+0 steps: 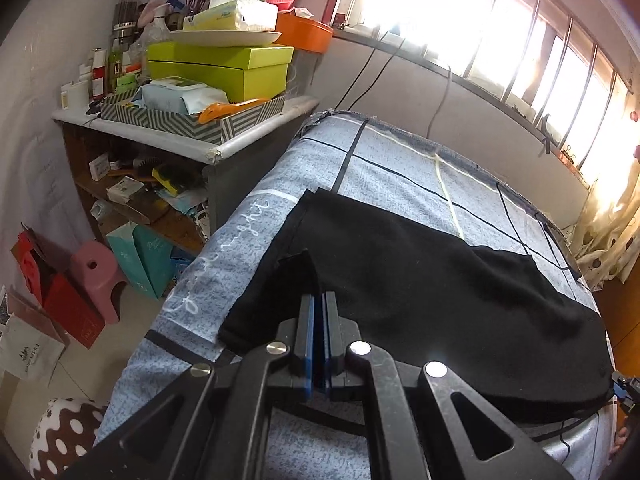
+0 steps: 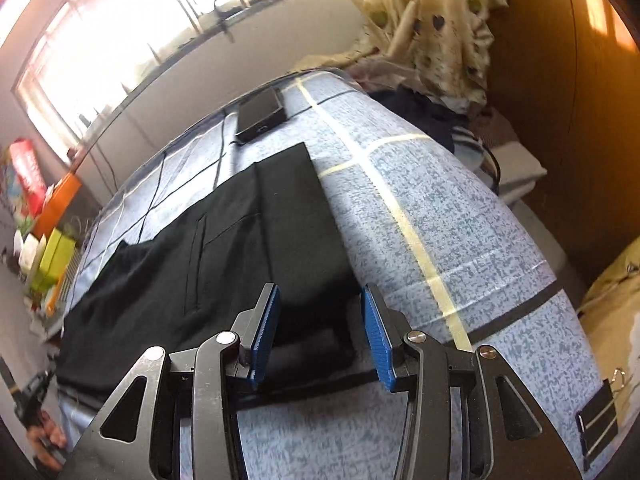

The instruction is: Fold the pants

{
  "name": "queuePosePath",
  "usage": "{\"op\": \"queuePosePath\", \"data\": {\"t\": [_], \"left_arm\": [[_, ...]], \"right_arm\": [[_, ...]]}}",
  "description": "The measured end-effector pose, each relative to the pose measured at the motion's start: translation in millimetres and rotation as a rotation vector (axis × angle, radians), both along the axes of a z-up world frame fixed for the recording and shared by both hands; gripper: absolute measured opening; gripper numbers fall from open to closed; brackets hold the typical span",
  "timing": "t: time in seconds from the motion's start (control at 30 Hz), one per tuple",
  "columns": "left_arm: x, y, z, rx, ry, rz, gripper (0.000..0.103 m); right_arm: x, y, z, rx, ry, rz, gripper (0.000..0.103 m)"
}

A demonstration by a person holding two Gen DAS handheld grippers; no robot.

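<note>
The pants [image 2: 224, 256] lie lengthwise across the bed [image 2: 460, 240]. The right gripper [image 2: 320, 328] gapes empty over their waistband end. The left gripper [image 1: 319, 320] sits closed at the leg end; I cannot tell whether it pinches cloth.

Black pants [image 1: 420, 280] on a speckled pale-blue bedsheet [image 2: 440, 220].
The sheet carries black and cream grid lines; gripper pads [image 2: 378, 340] are blue.

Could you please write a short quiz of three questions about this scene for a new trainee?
1. True or false: the right gripper is open.
2. What dark flat thing lies on the bed beyond the pants? A) a remote B) a phone C) a book
3. Fill in: the left gripper is ____ on a fold of the pants.

Key
1. True; its blue pads stand apart above the waist end.
2. B, a phone near the window side of the bed.
3. Shut.
</note>
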State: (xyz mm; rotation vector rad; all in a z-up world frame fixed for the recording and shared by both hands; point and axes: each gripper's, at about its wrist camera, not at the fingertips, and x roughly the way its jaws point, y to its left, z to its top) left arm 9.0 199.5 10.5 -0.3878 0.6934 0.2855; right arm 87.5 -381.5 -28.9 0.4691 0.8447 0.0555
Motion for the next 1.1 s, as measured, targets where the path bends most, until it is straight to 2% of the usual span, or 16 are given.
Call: {"op": "queuePosePath", "data": {"t": [0.1,0.13,0.17,0.27,0.37,0.47,0.53,0.63,0.7,0.77,0.87,0.93,1.0,1.1], "left_arm": [[1,-1,4,0.007,-0.009,-0.004,0.005],[2,-1,5,0.007,-0.011,-0.006,0.005],[3,-1,7,0.006,-0.015,-0.008,0.005],[6,0,15,0.004,-0.033,-0.017,0.005],[2,3,28,-0.011,-0.072,-0.019,0.004],[-5,5,33,-0.006,-0.089,-0.019,0.005],[-3,6,21,0.008,-0.052,-0.015,0.005],[5,11,-12,-0.032,0.062,-0.012,0.005],[3,14,-15,-0.056,0.062,-0.017,0.005],[-3,15,-7,-0.059,0.05,-0.02,0.007],[-13,17,5,-0.05,0.04,-0.003,0.008],[-19,17,16,0.007,0.023,0.043,0.008],[-18,14,27,0.036,-0.008,0.067,0.007],[-1,-1,41,0.035,-0.052,0.012,0.007]], "right_arm": [[6,-1,1,0.024,-0.007,-0.002,0.042],[7,0,2,0.019,-0.011,0.0,0.035],[7,0,5,0.0,-0.019,-0.007,0.015],[-1,-1,25,-0.01,-0.091,0.012,0.008],[-19,-3,50,0.016,-0.163,0.032,0.008],[-31,1,56,0.009,-0.185,0.04,0.008],[-29,4,40,-0.023,-0.138,0.031,0.008],[-17,-6,2,-0.004,-0.018,0.013,0.012],[-15,-9,0,-0.006,-0.012,0.018,0.019],[-17,-7,11,-0.066,-0.027,0.009,0.019],[-21,0,33,-0.16,-0.097,-0.005,0.019],[-19,10,47,-0.19,-0.147,0.028,0.02],[-9,30,55,-0.215,-0.176,0.108,0.021],[19,66,56,-0.245,-0.183,0.234,0.021]]}}
